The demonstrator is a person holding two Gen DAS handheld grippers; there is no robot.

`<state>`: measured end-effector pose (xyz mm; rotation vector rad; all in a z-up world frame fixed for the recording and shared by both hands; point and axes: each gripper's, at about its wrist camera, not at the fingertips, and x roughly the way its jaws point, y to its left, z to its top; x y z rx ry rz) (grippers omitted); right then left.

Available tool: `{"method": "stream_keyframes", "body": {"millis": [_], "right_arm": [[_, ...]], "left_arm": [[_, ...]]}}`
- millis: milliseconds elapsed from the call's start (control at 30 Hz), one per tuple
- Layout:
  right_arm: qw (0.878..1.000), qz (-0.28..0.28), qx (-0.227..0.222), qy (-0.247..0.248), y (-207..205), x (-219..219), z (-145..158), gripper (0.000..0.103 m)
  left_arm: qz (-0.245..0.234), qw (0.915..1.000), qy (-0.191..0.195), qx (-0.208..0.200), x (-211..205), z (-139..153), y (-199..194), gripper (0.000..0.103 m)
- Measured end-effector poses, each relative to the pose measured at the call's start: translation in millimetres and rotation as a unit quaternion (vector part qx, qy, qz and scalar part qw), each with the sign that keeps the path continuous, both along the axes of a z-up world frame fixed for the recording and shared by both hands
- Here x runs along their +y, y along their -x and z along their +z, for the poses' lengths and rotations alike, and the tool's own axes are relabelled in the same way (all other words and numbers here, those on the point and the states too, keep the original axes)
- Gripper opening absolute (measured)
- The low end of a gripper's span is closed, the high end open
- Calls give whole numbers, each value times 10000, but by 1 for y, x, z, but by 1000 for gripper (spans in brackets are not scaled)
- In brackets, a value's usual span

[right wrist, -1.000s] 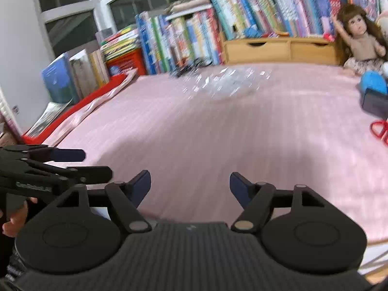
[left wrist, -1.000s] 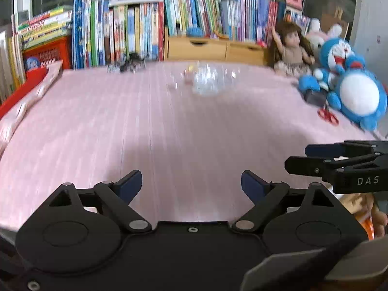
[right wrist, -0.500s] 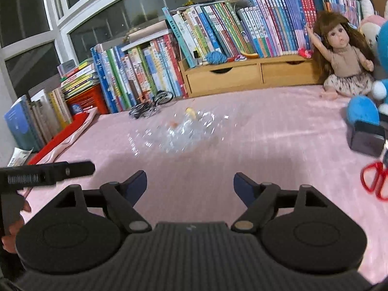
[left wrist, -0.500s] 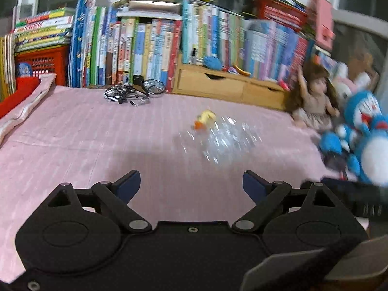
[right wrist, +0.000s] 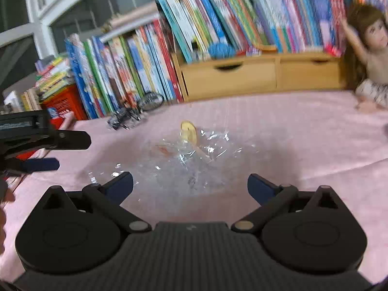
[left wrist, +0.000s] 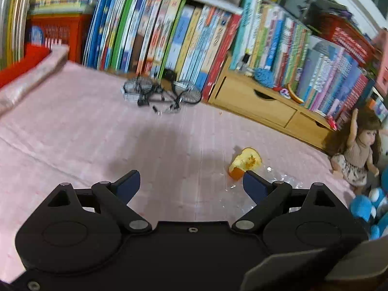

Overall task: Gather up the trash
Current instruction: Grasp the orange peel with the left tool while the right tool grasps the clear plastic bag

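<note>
Right gripper (right wrist: 190, 185) is over the pink bedspread (right wrist: 291, 133) with its jaws opening wide and nothing pinched between them, the crumpled clear plastic wrap (right wrist: 189, 160) lying on the cloth just ahead of its fingertips. A piece of orange peel (right wrist: 189, 131) sits at the far edge of that wrap. The left gripper (left wrist: 191, 184) hangs spread and empty too, and in its view the same peel (left wrist: 245, 162) rests just beyond the right-hand fingertip, with a sliver of wrap showing beside it. Plenty of bare pink cloth lies to the left of the trash and between the two tools. The far edge is crowded: a row of books (left wrist: 169, 31) stands along the back, a toy bicycle (left wrist: 162, 94) lies at their foot, well apart from the peel, and a wooden drawer unit (right wrist: 254, 77) closes off the back right. A doll (left wrist: 356, 150) sits at the right border, near the wrap, with blue plush (left wrist: 368, 206) below it.
</note>
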<state>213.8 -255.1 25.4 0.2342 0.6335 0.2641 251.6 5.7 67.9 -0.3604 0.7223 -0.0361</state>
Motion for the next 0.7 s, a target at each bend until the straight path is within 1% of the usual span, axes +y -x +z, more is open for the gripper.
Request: {"method": "stream_keyframes", "body": {"millis": [33,67,100,167,233,300,400,467,533,600,700], "right_arm": [[9998,70,177,-90,-5,2,-4,88],[9992,65,352,-168,-7,1,-7,82],[9992,109,315,-224,-3,0,-7,81],[9991,346,246,-69,5,-1,-4,75],[9994,312,123,91,15,-7,3,75],[9998,206,-5,43,25,-21,11,75],[9997,20,-182,165,31,-38,24,75],[9987,-201,-350,326,31,-44,31,75],[9959,-519,-539,502,29,-49,37,76],[9928,-812,-671,561,25,-53,41,76],[9918,-1012,-670,387,22,-62,39,76]], "left_arm": [[46,9999,66,66,1,-4,-5,91],[69,9999,104,106,2,-8,-8,91],[81,9998,138,132,3,-12,-12,91],[29,9997,163,156,3,-21,-17,91],[-12,9997,146,193,1,-26,-19,91],[-83,9996,137,225,0,-32,-20,91],[-159,9995,76,259,-3,-37,-20,91],[-184,9995,77,229,-5,-36,-21,91],[-188,9995,176,164,-7,-35,-22,91],[-197,9992,350,73,-10,-33,-25,91],[-101,9978,647,-34,-17,-35,-34,91]]}}
